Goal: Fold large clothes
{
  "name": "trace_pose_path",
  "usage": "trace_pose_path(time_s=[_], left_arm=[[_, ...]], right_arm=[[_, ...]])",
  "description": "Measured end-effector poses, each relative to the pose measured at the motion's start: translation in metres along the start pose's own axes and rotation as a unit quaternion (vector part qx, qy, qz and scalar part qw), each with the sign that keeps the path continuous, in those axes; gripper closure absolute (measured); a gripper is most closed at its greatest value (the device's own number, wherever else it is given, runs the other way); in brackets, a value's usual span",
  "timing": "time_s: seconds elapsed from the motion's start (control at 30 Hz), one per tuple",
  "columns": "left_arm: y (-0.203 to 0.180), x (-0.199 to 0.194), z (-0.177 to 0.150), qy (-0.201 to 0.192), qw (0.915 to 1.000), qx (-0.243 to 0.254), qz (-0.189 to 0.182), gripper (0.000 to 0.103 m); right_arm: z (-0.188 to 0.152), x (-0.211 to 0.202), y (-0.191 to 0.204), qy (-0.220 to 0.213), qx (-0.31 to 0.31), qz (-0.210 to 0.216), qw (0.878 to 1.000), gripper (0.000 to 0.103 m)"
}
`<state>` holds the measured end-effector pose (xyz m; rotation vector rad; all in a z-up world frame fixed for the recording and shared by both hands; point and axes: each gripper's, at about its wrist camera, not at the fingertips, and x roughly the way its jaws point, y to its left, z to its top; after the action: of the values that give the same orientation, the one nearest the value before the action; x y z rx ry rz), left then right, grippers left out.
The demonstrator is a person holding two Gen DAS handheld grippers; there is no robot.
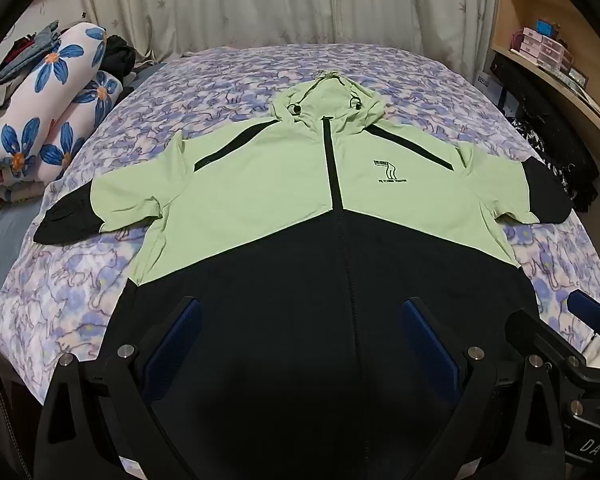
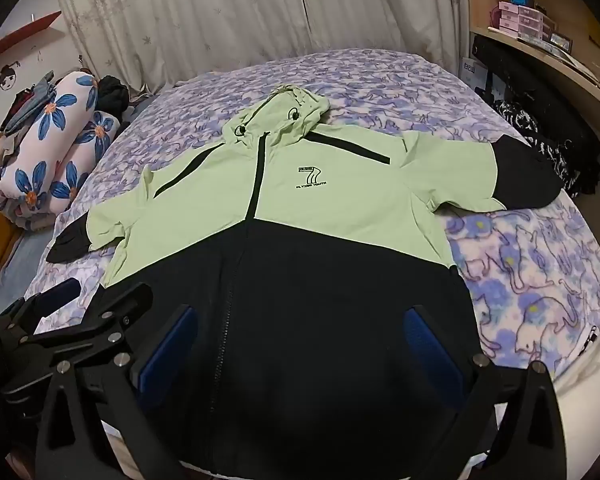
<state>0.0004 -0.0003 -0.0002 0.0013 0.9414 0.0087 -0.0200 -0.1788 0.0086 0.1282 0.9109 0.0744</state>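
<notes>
Jacket [image 1: 300, 184]: pale green upper body and hood, black lower body, black zip, black diagonal chest stripes, black cuffs, black printed chest logo. Bedspread [image 1: 400, 76] under jacket: lilac-and-white animal outline print. Rolled quilt [image 1: 56, 108] left of jacket: white with blue flowers, orange centres. Curtain [image 1: 260, 4] behind jacket: cream, faint leaf print. Pads [image 1: 176, 340] on the jaws: blue.

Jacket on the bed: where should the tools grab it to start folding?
Probably each black cuff, from the outer sides. The jacket lies flat, zipped, front up, sleeves spread, so the cuffs are free ends to fold inward. Both tools, left and right, are open over the hem.
</notes>
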Motion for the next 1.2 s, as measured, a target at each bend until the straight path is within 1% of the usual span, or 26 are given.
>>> trace_pose_path(time_s=[0.2,0.23,0.3,0.33,0.6,0.87,1.2], left_arm=[[0.000,0.002,0.001,0.000,1.0000,-0.001,0.003,0.005],[-0.001,-0.004,0.000,0.001,1.0000,-0.002,0.003,0.005],[0.006,-0.006,-0.001,-0.001,1.0000,-0.004,0.001,0.005],[0.006,-0.005,-0.002,-0.002,1.0000,-0.006,0.001,0.005],[0.008,-0.005,-0.002,-0.003,1.0000,-0.004,0.003,0.005],[0.001,-0.006,-0.001,-0.006,0.9998,-0.002,0.018,0.005],[-0.002,-0.004,-0.001,-0.009,0.9997,-0.001,0.022,0.005]], right_arm=[[0.000,0.001,0.000,0.000,-0.002,-0.002,1.000,0.000],[0.000,0.000,0.001,0.000,-0.002,-0.003,1.000,0.000],[-0.002,-0.001,0.000,0.000,-0.002,-0.004,1.000,0.000],[0.001,0.002,0.002,0.004,-0.001,0.003,1.000,0.000],[-0.001,0.001,0.000,0.006,-0.001,0.003,1.000,0.000],[-0.001,0.002,0.000,0.005,0.000,0.003,1.000,0.000],[-0.001,0.002,0.000,0.006,0.001,0.005,1.000,0.000]])
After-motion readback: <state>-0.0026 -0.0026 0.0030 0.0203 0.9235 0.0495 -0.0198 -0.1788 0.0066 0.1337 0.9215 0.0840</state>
